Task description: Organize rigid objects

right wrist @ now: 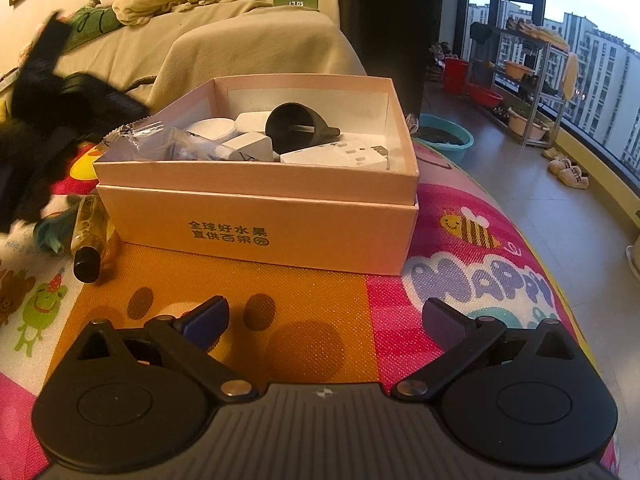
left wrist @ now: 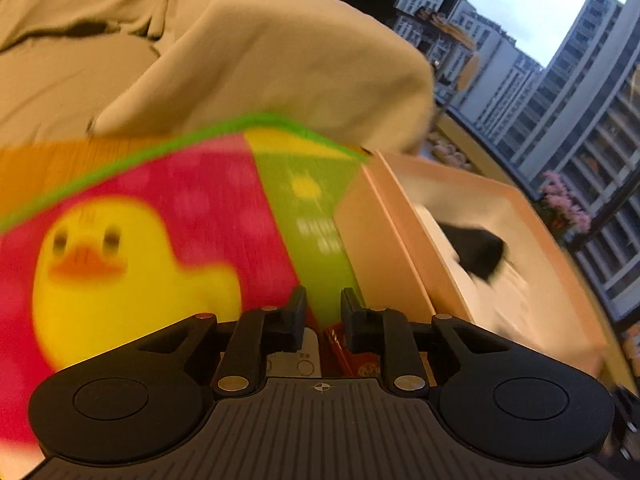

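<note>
Our right tool (right wrist: 324, 316) gaping over the play mat (right wrist: 304, 300), pink box (right wrist: 256, 220) beyond, our left tool (left wrist: 323, 308) nearly closed, gripping nothing we can see.

Beige-covered sofa (right wrist: 248, 40), play mat (right wrist: 460, 208)

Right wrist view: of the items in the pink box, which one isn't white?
The black funnel, lying on its side mid-box, spout pointing right. The blocks around it are white; a clear wrapper sits at left.

Pink box (right wrist: 256, 220) on mat, w/ white adapters (right wrist: 336, 156), black funnel (right wrist: 294, 126).
</note>
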The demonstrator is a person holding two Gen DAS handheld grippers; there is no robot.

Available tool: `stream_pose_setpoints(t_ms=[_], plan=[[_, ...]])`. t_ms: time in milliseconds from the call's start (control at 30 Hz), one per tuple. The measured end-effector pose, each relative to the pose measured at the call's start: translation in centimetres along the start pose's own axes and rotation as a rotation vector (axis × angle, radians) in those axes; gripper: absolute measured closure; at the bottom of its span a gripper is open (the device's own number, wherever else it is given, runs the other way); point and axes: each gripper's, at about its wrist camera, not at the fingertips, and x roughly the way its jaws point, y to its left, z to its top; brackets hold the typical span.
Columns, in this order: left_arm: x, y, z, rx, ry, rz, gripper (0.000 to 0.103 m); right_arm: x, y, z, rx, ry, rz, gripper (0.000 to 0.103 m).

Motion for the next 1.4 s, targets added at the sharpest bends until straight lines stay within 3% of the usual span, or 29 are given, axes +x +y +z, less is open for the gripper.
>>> stream_pose_setpoints(t_ms=[133,333,500,700,767,867,933,1100,1233,1300,1400], plan=[[-2.7,-0.2,-3.6,-0.093,0.021,-0.086,0.081,0.0,0.0,0.0,0.000,0.000,0.000,0.000],[-5.5,-0.6,-6.6,-0.153,0.032,-0.144,0.081,0.0,0.0,0.0,0.001,0.002,0.001,0.000],[-9.3,-0.1,-5.7,-0.114,-0.117,-0.039,0.081,-0.1,-0.2,0.0,0.011,0.012,0.013,0.000],[-4.8,0.1,-2.4,-0.159,-0.077,-0.017,0.081,0.1,-0.1,0.0,0.005,0.011,0.005,0.000],[-3.0,-0.9,-1.3,-0.090,-0.075,0.014,0.081,0.0,-0.1,0.0,0.006,0.010,0.004,0.000],[-0.6,-3.0,-0.8,0.099,-0.022,0.104,0.082,0.0,0.0,0.0,0.005,0.009,0.002,0.000],[-0.2,-3.8,-0.8,0.196,-0.005,0.124,0.085,0.0,0.0,0.0,0.007,0.010,0.005,0.000],[-2.2,-3.6,-3.1,0.197,0.076,0.000,0.085,0.0,-0.3,0.0,0.011,0.016,0.017,0.000],[-5.1,-3.0,-5.6,0.134,0.077,-0.067,0.083,-0.1,-0.3,0.0,0.007,0.015,0.019,0.000],[-7.8,-2.9,-6.7,0.111,0.003,-0.033,0.083,-0.1,-0.3,0.0,0.006,0.014,0.020,0.000],[-11.9,-3.3,-8.4,0.103,-0.083,0.090,0.083,-0.1,-0.2,0.0,0.004,0.013,0.018,0.000]])
